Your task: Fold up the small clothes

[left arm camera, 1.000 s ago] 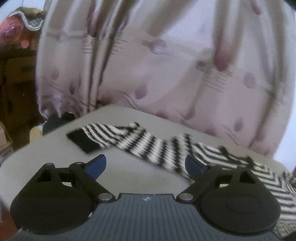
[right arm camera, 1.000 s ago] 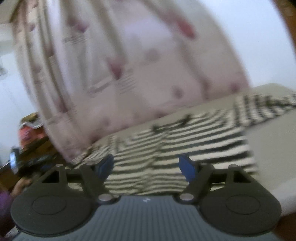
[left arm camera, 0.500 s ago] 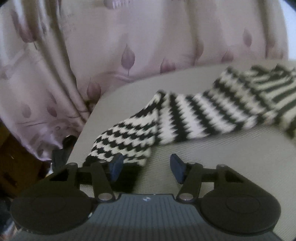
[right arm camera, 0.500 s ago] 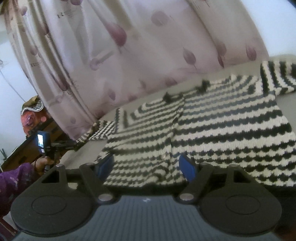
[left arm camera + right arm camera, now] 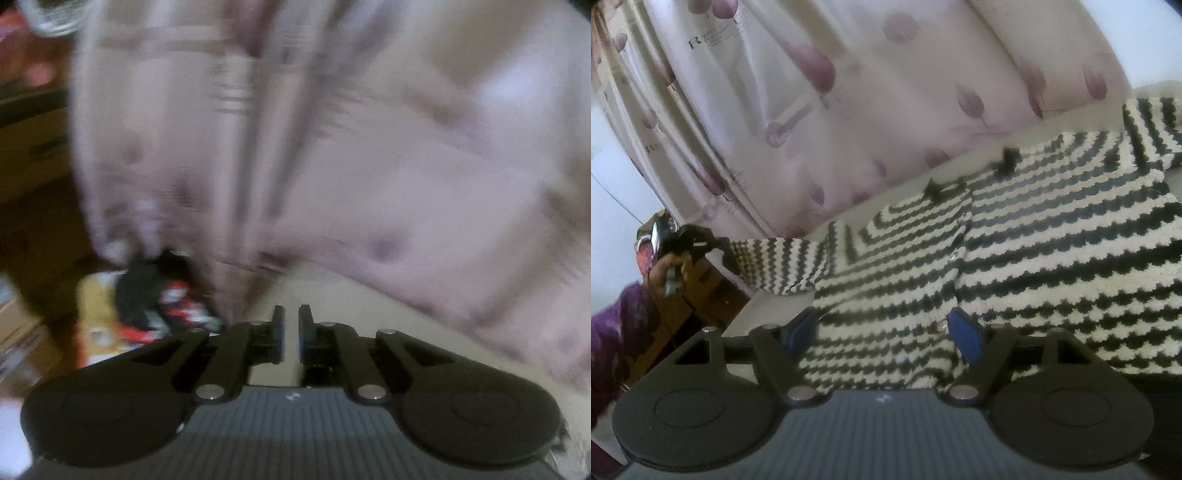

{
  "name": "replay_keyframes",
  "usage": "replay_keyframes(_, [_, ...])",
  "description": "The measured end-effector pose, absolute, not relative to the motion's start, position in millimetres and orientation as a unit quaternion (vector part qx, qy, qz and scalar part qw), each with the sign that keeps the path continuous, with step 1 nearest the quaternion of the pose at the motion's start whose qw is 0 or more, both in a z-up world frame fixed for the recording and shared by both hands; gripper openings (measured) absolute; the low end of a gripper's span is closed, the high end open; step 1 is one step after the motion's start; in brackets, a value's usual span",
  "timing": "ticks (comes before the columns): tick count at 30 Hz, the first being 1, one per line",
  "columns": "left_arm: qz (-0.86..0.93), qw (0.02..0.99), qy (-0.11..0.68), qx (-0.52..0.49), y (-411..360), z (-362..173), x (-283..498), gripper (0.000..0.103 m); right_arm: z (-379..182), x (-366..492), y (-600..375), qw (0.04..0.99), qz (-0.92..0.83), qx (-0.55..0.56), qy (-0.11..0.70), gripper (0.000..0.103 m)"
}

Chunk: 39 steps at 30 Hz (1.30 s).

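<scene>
Fingers of left gripper point(image 5: 291, 334) closing, nothing visible between them; in the right wrist view they seem to meet the left sleeve cuff point(image 5: 729, 254). Right gripper point(image 5: 886, 334) fingers released, over striped cardigan point(image 5: 1034, 251) flat on desk point(image 5: 1071, 114); curtain point(image 5: 849, 110) far.

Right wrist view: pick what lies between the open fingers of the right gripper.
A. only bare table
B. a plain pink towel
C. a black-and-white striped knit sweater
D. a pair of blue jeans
C: the striped knit sweater lies spread flat, and its near edge sits between the wide-apart fingers of the right gripper.
</scene>
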<state>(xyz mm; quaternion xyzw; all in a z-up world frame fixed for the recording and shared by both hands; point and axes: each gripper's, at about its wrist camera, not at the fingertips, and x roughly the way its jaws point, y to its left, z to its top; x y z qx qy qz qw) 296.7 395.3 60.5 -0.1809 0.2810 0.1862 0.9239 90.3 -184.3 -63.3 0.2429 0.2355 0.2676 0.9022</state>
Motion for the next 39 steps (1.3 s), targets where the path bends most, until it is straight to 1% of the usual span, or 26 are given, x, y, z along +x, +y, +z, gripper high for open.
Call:
replay_keyframes(2, [0.239, 0.904, 0.314, -0.166, 413, 47, 313, 0.071, -63, 91, -180, 0.901, 0.273, 0.240, 0.238, 0.078])
replay_keyframes(3, [0.265, 0.897, 0.315, -0.162, 420, 42, 312, 0.077, -62, 90, -178, 0.901, 0.274, 0.236, 0.238, 0.078])
replay_keyframes(4, [0.287, 0.898, 0.295, -0.156, 423, 36, 302, 0.079, -60, 89, -176, 0.904, 0.274, 0.229, 0.237, 0.078])
replay_keyframes(5, [0.289, 0.903, 0.279, -0.156, 426, 31, 294, 0.084, -59, 87, -176, 0.906, 0.273, 0.222, 0.234, 0.078])
replay_keyframes(7, [0.258, 0.906, 0.288, -0.174, 429, 17, 278, 0.090, -57, 86, -178, 0.908, 0.272, 0.219, 0.230, 0.078])
replay_keyframes(9, [0.236, 0.910, 0.288, -0.181, 429, 2, 259, 0.090, -58, 89, -181, 0.906, 0.271, 0.227, 0.232, 0.078])
replay_keyframes(11, [0.225, 0.903, 0.307, -0.199, 429, -15, 241, 0.090, -61, 93, -181, 0.904, 0.269, 0.236, 0.236, 0.078])
replay_keyframes(12, [0.197, 0.897, 0.318, -0.233, 432, -26, 234, 0.089, -62, 94, -181, 0.902, 0.269, 0.240, 0.239, 0.078])
replay_keyframes(13, [0.173, 0.893, 0.317, -0.267, 432, -35, 227, 0.087, -64, 95, -179, 0.900, 0.270, 0.242, 0.240, 0.078])
replay_keyframes(14, [0.166, 0.890, 0.313, -0.286, 430, -41, 223, 0.087, -65, 95, -178, 0.900, 0.272, 0.242, 0.241, 0.078])
replay_keyframes(17, [0.169, 0.874, 0.324, -0.319, 423, -61, 232, 0.088, -70, 97, -170, 0.895, 0.280, 0.237, 0.254, 0.078])
replay_keyframes(19, [0.182, 0.881, 0.305, -0.312, 416, -66, 239, 0.091, -69, 96, -164, 0.895, 0.283, 0.229, 0.258, 0.078])
replay_keyframes(20, [0.183, 0.883, 0.303, -0.309, 416, -67, 247, 0.090, -68, 95, -163, 0.897, 0.284, 0.223, 0.256, 0.078])
replay_keyframes(21, [0.182, 0.885, 0.300, -0.305, 413, -69, 253, 0.086, -66, 92, -162, 0.899, 0.284, 0.216, 0.254, 0.078])
replay_keyframes(22, [0.183, 0.888, 0.301, -0.297, 408, -68, 257, 0.047, -64, 89, -162, 0.902, 0.283, 0.211, 0.250, 0.078])
replay_keyframes(23, [0.185, 0.884, 0.312, -0.293, 407, -69, 264, 0.012, -62, 87, -163, 0.904, 0.282, 0.209, 0.245, 0.078])
replay_keyframes(24, [0.195, 0.876, 0.314, -0.309, 406, -71, 263, 0.005, -61, 86, -165, 0.905, 0.279, 0.209, 0.242, 0.078])
replay_keyframes(25, [0.212, 0.876, 0.286, -0.324, 404, -68, 253, 0.006, -60, 85, -167, 0.906, 0.276, 0.212, 0.240, 0.078])
replay_keyframes(27, [0.238, 0.888, 0.242, -0.309, 393, -56, 232, 0.006, -60, 85, -172, 0.907, 0.268, 0.220, 0.239, 0.078])
replay_keyframes(30, [0.270, 0.892, 0.196, -0.304, 376, -37, 185, 0.006, -63, 85, -182, 0.907, 0.262, 0.232, 0.234, 0.078])
replay_keyframes(33, [0.288, 0.882, 0.196, -0.317, 366, -37, 141, 0.006, -67, 85, -187, 0.906, 0.261, 0.241, 0.231, 0.078])
replay_keyframes(39, [0.315, 0.863, 0.225, -0.324, 345, -68, 95, 0.008, -74, 83, -190, 0.899, 0.272, 0.255, 0.231, 0.078])
